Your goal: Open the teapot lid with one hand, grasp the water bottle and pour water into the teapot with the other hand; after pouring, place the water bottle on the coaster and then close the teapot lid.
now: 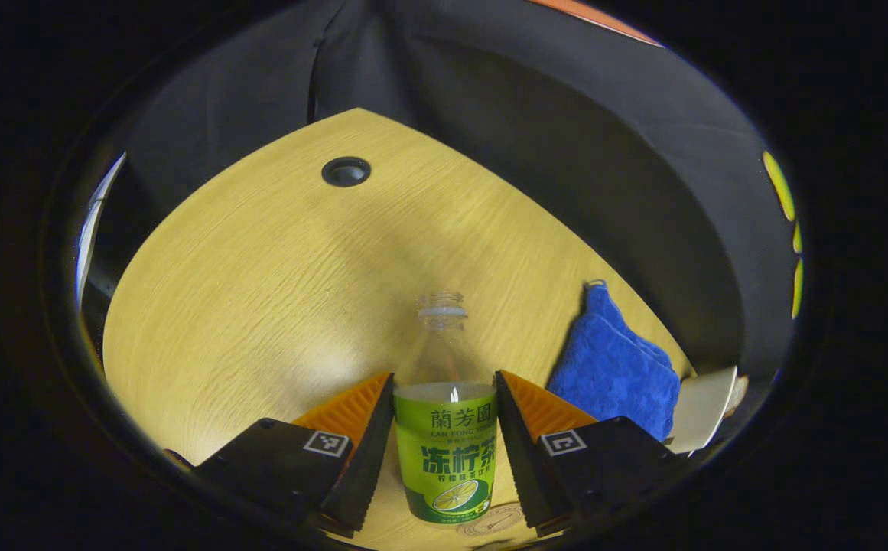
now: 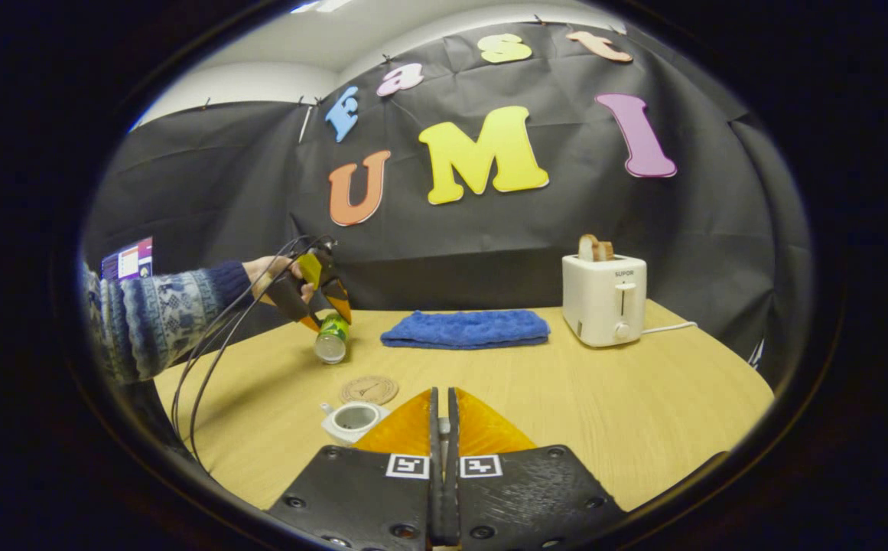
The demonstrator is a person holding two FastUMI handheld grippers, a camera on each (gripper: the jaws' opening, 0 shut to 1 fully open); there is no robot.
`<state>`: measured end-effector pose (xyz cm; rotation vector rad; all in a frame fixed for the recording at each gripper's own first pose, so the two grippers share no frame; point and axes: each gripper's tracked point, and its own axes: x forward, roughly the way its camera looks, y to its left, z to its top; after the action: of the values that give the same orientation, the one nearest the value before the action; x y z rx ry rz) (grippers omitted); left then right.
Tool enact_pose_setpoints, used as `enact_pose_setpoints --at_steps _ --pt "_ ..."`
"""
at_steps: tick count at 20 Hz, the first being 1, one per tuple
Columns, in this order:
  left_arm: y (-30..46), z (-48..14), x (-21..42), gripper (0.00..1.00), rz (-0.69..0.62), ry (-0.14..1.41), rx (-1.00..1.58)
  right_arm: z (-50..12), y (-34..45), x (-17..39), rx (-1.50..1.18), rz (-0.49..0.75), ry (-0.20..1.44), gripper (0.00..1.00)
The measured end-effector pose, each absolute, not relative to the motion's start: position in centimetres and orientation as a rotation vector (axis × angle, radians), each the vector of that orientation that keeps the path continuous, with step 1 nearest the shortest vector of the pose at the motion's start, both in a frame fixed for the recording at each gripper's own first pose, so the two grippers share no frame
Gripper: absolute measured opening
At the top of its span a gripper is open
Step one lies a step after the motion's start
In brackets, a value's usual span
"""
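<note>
A clear bottle (image 1: 447,451) with a green label and no cap sits between my left gripper's (image 1: 444,375) fingers, which press on both sides of the label. In the right gripper view a hand holds that gripper (image 2: 320,302) with the bottle (image 2: 331,337) tilted just above the table, behind the round coaster (image 2: 369,389). The coaster's edge (image 1: 493,520) shows under the bottle's base. The white teapot (image 2: 353,419) stands open, left of my right gripper (image 2: 443,392). Its fingers are almost together, with a pale sliver of the lid between them.
A folded blue cloth (image 2: 465,328) lies at the back of the wooden table (image 2: 642,398), with a white toaster (image 2: 604,300) and its cord to the right. The cloth (image 1: 612,367) also lies right of the bottle. A cable hole (image 1: 346,171) is far off. A patterned sleeve (image 2: 153,317) reaches in from the left.
</note>
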<state>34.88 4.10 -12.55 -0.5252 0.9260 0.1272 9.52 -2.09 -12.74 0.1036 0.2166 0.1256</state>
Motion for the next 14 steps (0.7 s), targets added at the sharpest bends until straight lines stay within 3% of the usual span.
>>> enact_pose_setpoints --at_steps 6,14 --pt "-0.4 -6.6 30.5 0.76 -0.023 0.654 -0.438 -12.1 -0.3 8.9 0.075 0.154 0.201 0.00" --pt "-3.6 -3.2 25.5 0.76 -0.075 0.284 -0.335 -10.1 -0.3 8.0 0.103 0.155 0.160 0.00"
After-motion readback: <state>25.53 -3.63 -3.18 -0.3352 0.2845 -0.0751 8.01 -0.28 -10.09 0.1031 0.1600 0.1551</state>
